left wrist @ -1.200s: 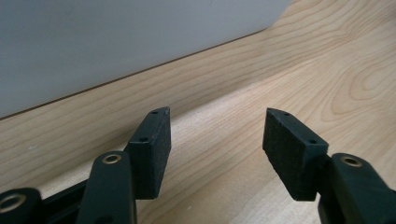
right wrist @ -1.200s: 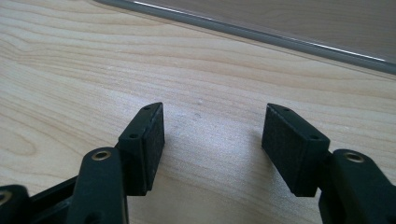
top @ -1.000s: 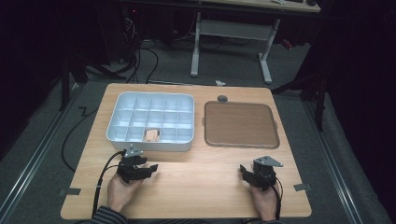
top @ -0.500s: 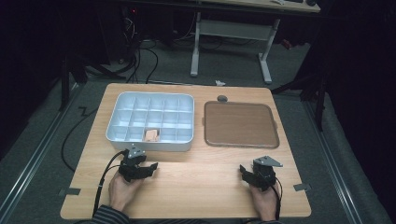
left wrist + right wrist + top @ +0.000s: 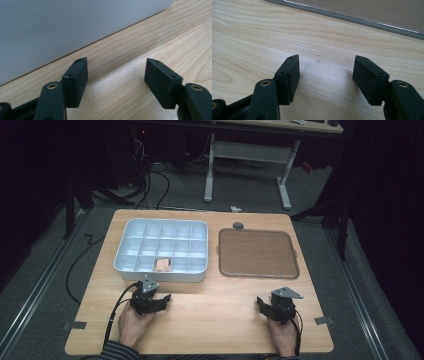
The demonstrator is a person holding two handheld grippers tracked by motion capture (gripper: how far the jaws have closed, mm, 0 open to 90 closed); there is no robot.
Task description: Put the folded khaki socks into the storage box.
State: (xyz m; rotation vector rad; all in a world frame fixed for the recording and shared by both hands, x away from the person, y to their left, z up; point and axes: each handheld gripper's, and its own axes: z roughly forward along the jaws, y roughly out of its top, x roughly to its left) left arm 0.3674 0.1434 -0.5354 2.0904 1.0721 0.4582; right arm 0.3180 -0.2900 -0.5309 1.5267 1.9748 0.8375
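Note:
My left gripper [image 5: 156, 299] rests low over the wooden table just in front of the grey compartment tray [image 5: 160, 276]. Its jaws have just been opening and stand open, with only bare wood between the pads [image 5: 116, 72]. The tray's pale outer wall [image 5: 62, 25] rises close ahead of them. A small tan piece [image 5: 162, 264] lies in a front-row compartment of the tray. My right gripper [image 5: 267, 304] sits at the front right of the table, open, with nothing between its pads [image 5: 325, 67].
A flat brown tray [image 5: 257, 252] with a grey rim [image 5: 362, 18] lies to the right of the compartment tray. A small dark round cap [image 5: 238, 225] sits at the table's far edge. Cables trail from both grippers toward the front edge.
The left gripper has shifted slightly to the right in front of the compartment tray. The right gripper has kept still.

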